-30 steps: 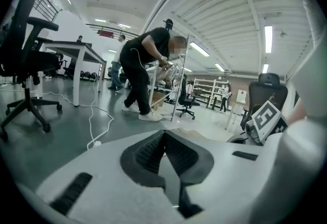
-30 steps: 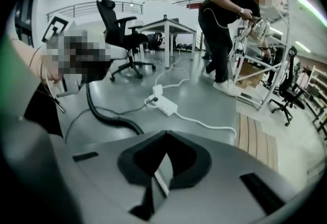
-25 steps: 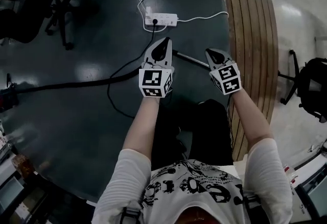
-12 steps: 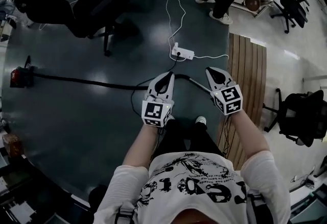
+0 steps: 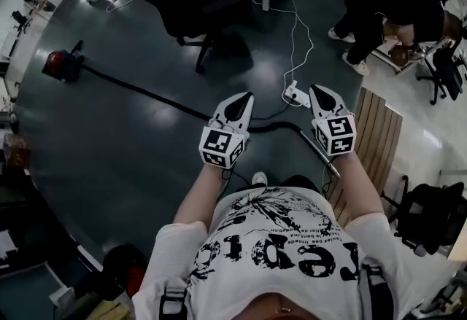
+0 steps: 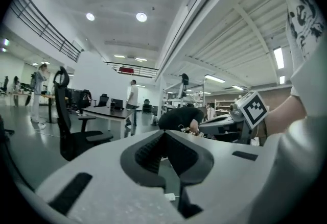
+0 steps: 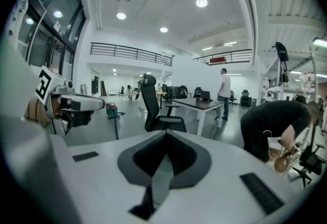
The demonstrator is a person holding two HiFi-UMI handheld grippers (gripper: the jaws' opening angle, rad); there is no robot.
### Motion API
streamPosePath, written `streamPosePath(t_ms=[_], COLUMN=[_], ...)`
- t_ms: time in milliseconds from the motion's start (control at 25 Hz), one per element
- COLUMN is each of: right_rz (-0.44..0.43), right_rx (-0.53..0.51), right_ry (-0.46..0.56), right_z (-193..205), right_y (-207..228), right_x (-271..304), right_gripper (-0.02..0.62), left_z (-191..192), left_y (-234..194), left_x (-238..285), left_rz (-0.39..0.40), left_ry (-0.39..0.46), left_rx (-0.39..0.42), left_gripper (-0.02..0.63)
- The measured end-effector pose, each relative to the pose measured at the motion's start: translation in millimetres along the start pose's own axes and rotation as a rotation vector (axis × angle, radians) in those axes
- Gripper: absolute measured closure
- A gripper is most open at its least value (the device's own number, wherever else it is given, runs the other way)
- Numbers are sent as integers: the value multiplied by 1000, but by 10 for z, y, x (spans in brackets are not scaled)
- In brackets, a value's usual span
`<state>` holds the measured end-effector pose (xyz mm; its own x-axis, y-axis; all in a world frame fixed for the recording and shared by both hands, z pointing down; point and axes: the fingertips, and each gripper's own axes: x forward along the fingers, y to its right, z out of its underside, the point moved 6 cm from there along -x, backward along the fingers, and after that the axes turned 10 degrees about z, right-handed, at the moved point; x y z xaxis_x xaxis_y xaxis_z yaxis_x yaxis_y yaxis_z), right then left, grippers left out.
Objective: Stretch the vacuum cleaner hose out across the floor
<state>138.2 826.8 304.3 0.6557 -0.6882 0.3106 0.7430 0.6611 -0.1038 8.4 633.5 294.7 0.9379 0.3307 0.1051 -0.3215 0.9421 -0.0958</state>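
Both empty: left gripper [image 5: 242,98] and right gripper [image 5: 322,91] have jaws pressed fully together, nothing between them in either gripper view, both held high and well clear of the floor [image 5: 124,165], pointing out into the room. The hose [image 5: 146,92] is down on the floor, not in hand. Its long axis is a diagonal, from the vacuum cleaner [image 5: 60,63] at the floor's far left to the metal wand [image 5: 319,154] near the person's feet, just beside the edge of the wooden platform [image 5: 372,140]. It looks nearly straight, with only a slight bend where hose meets wand, below the gap between the grippers. So the free end is below and slightly behind the fingertips, on the right side. Right gripper is nearer the wand, left is nearer the hose body. My read: any further pull means dropping straight down to the wand and drawing it away from the vacuum, along that diagonal
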Motion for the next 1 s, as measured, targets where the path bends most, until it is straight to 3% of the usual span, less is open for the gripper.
streamPosePath(t_ms=[160, 320, 400, 560, 680, 880, 1000], right_rz=[-157, -385, -480, -666, -769, -913, -976], right_rx=[0, -60, -78, -134, -177, -227, -258], right_ry=[47, 83, 86, 77, 95, 120, 126], right_z=[-279, -632, -747, -878, -967, -974, -949], right_y=[-504, -1099, -1330, -1767, -2036, -2381, -2599], right_x=[421, 953, 1176, 1423, 1466, 1426, 1312], right_gripper=[592, 592, 592, 592, 592, 592, 593], left_z=[-171, -280, -300, -242, -237, -189, -138], left_y=[-352, -539, -649, -750, -707, -442, -253], left_x=[-420, -886, -1118, -1645, -1969, -2345, -2539], left_rz=[-111, -186, -314, -663, -865, -1113, -1205], left_ry=[35, 52, 66, 81, 114, 238, 220], left_rx=[2, 27, 16, -32, -57, -179, -160], left_gripper=[601, 601, 601, 601, 601, 601, 601])
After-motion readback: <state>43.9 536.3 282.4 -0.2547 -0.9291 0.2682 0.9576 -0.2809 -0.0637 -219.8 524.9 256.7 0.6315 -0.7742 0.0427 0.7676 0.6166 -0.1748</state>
